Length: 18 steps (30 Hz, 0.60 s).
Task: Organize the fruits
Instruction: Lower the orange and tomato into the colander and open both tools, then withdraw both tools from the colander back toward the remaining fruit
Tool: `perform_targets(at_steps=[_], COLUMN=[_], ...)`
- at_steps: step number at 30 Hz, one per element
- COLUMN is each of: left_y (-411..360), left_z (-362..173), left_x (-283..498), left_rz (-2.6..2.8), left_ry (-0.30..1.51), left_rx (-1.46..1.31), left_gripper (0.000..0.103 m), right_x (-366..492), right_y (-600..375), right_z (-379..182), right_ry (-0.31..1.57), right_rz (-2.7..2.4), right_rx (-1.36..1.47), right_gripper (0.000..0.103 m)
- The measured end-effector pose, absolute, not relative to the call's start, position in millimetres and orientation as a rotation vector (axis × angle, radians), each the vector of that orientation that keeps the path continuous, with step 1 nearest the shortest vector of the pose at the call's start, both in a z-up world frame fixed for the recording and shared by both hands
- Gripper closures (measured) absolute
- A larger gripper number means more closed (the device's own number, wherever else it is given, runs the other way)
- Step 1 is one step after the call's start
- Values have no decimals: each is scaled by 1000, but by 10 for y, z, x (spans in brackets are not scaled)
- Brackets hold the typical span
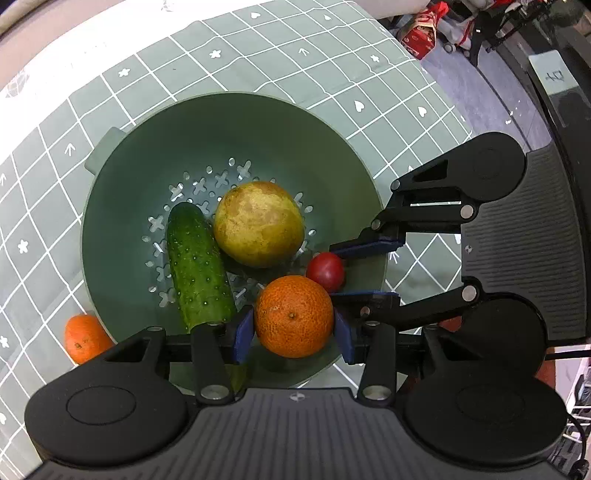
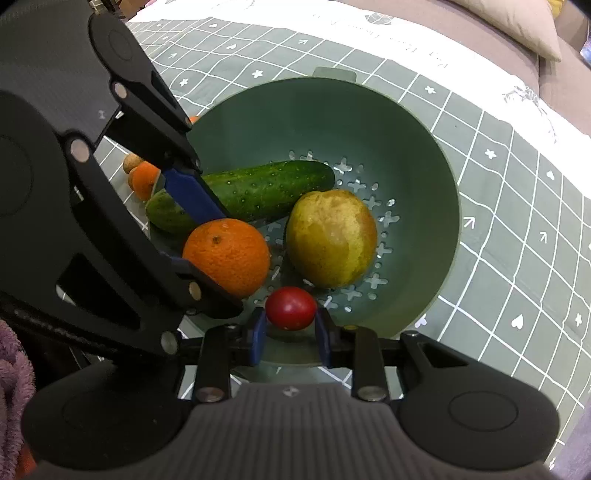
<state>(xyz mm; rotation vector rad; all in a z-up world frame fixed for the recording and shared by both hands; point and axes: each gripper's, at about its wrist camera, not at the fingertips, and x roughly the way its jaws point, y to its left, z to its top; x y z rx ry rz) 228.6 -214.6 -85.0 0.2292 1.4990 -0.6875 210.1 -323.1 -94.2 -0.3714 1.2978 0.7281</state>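
A green colander bowl (image 1: 155, 155) sits on the checked cloth and also shows in the right wrist view (image 2: 406, 122). Inside it lie a cucumber (image 1: 197, 262) and a yellow-green pear (image 1: 258, 223). My left gripper (image 1: 293, 325) is shut on an orange (image 1: 293, 315) and holds it over the bowl's near rim. My right gripper (image 2: 290, 326) is shut on a small red tomato (image 2: 290, 307), inside the bowl's edge. In the right wrist view the cucumber (image 2: 266, 190), pear (image 2: 330, 238) and held orange (image 2: 227, 254) show too.
A second orange (image 1: 85, 338) lies on the cloth outside the bowl, to its left; it shows in the right wrist view (image 2: 144, 179) beside a small brown fruit (image 2: 132, 161). The cloth's far edge drops to a floor with clutter (image 1: 424, 26). A cushion (image 2: 513, 22) lies beyond.
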Motion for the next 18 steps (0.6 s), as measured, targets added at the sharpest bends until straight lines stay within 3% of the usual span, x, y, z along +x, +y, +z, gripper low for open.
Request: perform_targets(at_steps=[8,18], left_y=[-2070,-1950], left_z=[-872,-743], left_x=[2320,2251], left_rz=[-689,-662], left_ry=[1504,1471], left_rx=[164,92], left_gripper=[44,42], right_x=[2171,2181], right_y=[-3211,-3159], right_z=[-922,-855], right_ry=[1327,1322], right_rz=[739,702], right_rx=[-376,-392], right_gripper=[77,66])
